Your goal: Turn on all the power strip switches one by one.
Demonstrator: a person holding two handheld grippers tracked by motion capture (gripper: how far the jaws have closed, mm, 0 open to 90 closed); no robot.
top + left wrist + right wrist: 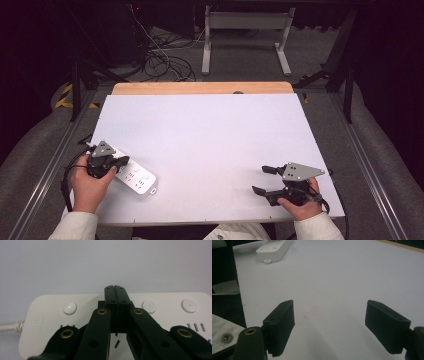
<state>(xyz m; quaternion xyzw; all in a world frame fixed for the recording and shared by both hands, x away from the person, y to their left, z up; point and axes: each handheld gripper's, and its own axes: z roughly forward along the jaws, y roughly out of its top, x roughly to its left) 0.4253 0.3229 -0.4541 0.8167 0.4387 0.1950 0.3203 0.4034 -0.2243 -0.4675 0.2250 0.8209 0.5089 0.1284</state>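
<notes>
A white power strip [137,181] with round switch buttons lies flat near the front left of the white table top [210,130]. My left gripper [121,164] is over it and shut. In the left gripper view its closed tips [115,291] sit on top of the power strip [45,312], between two visible buttons, hiding what is under them. My right gripper [262,180] is at the front right, open, a little above the bare table. In the right gripper view its jaws [329,315] stand wide apart and empty, with the power strip [274,247] far off.
The strip's white cord [10,326] leaves its left end. A wooden strip [200,88] borders the table's far edge. Beyond it, loose cables [165,60] and a white metal frame [245,35] stand on the floor.
</notes>
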